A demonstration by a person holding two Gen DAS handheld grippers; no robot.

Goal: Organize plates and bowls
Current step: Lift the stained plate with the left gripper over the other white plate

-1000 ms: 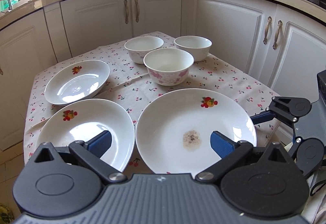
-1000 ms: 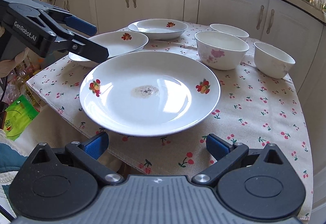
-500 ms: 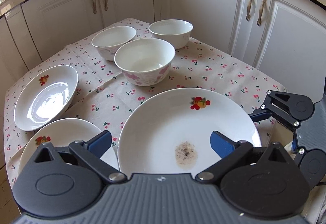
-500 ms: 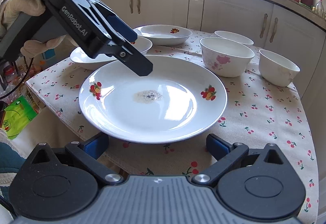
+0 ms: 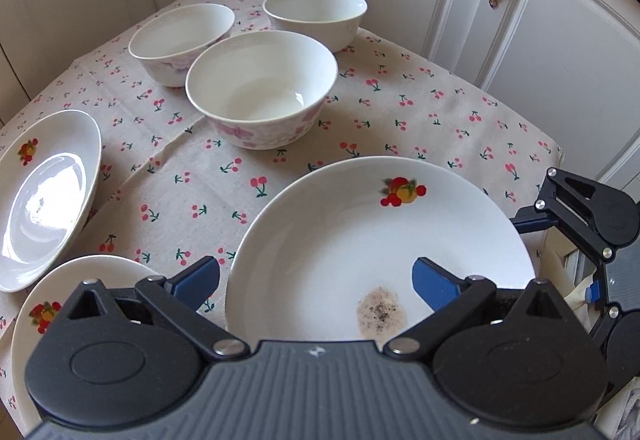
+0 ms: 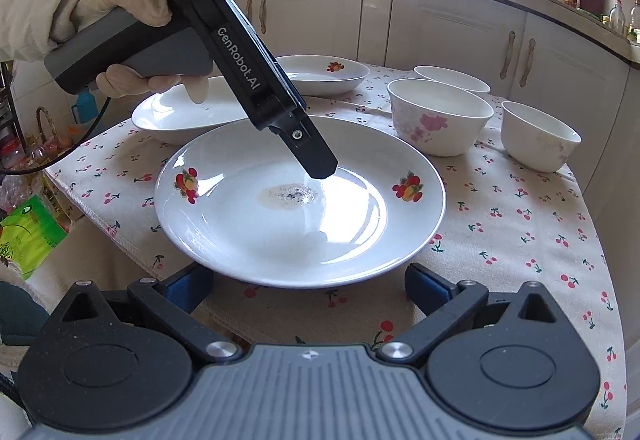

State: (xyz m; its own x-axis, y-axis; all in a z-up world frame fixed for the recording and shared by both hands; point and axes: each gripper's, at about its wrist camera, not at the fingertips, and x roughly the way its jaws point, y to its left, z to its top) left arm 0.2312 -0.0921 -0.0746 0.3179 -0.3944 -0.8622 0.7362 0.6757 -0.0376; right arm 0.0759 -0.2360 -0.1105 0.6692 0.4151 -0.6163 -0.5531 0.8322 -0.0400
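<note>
White porcelain is what we are handling, so care comes first. Our left hand-held gripper (image 5: 316,280) hangs over the large plate (image 5: 360,236) with its blue fingers spread wide, one outside the plate's left rim and the other above the basin beside a brown speckled stain (image 5: 382,312). Our right hand-held gripper (image 6: 308,286) sits low at the plate's near edge, equally wide and holding nothing.

The plate lies at the front of the tabletop (image 5: 420,108), on a cherry-print cloth, with two smaller plates (image 5: 44,192) to its left and three bowls (image 5: 260,88) behind.

We judge the step to be seizing this plate by its rim. We should slide one finger under the lip and one over it, close slowly, and lift level. The glaze looks slippery and the plate overhangs the tabletop edge, so a shallow bite could let it tip.
</note>
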